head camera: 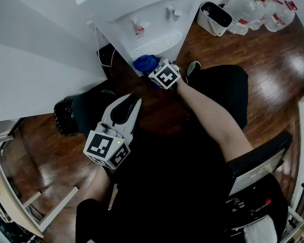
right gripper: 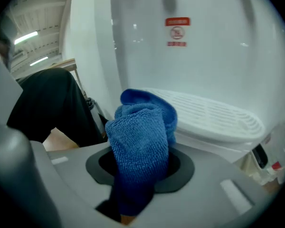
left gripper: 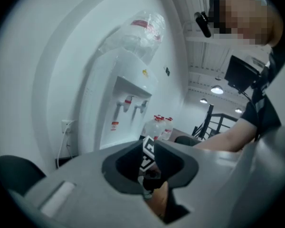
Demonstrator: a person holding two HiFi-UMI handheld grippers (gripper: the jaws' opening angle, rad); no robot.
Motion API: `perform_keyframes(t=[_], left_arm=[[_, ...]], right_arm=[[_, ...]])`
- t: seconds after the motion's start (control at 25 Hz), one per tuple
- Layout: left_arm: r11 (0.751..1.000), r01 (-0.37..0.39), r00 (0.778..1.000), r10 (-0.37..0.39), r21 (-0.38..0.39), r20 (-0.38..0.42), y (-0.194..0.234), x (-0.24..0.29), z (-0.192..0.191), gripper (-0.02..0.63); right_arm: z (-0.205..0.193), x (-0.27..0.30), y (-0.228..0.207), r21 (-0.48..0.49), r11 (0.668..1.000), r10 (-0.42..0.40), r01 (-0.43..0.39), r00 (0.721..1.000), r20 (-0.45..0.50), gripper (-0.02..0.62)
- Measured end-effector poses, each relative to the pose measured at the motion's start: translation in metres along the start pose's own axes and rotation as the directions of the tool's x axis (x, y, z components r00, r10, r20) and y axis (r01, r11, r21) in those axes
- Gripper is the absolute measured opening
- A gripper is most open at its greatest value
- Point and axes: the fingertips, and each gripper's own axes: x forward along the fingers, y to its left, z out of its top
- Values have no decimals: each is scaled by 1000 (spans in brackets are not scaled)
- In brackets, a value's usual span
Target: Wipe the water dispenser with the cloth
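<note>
The white water dispenser (head camera: pixel 154 27) stands against the wall, with two taps above its slatted drip tray (head camera: pixel 158 45). My right gripper (head camera: pixel 152 68) is shut on a bunched blue cloth (head camera: pixel 145 63) just below the tray's front edge. In the right gripper view the cloth (right gripper: pixel 140 137) sticks out of the right gripper (right gripper: pixel 140 152), close to the drip tray (right gripper: pixel 213 115). My left gripper (head camera: pixel 135 103) hangs nearer me, shut and holding nothing. The left gripper (left gripper: pixel 151 144) looks at the dispenser (left gripper: pixel 126 103) and the bottle on top (left gripper: pixel 140 32).
A white waste bin (head camera: pixel 214 18) and several water bottles (head camera: pixel 263 9) stand right of the dispenser. A cable (head camera: pixel 104 54) runs down its left side. A black round object (head camera: pixel 66 116) sits on the wooden floor (head camera: pixel 273 80) at left.
</note>
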Motion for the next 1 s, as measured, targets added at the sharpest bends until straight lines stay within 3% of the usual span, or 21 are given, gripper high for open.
perform_keyframes(t=[0.24,0.44,0.56,0.68,0.76,0.84,1.0], left_arm=[[990,128,992,-126,55,-27,-16,55,5,72],[968,169,986,-166,186,-33,-19,114,2,71],[940,200,979,-180,278,-94,-12,148,-28,66],[941,269,951,-226,205,-209,-4,159,-77,66],[951,286,931,-246,118,-269,6,156,-99,66],[970,237,928,-208,60,-309,25,152,-111,66],[998,61,958,-53,18,-283,73,144,-107,66]], right_arm=[[-45,-44,-114,118,976,-182,183,983,-23,155],[-48,-63,-142,68,975,-205,210,976,-75,158],[-58,-71,-166,106,957,-258,270,960,-107,158],[-82,-73,-197,164,918,-337,361,929,-153,156],[-86,-72,-198,181,912,-345,367,928,-144,156],[-78,-61,-173,158,932,-312,326,944,-108,155],[-32,-24,-79,18,989,-149,150,989,-16,155]])
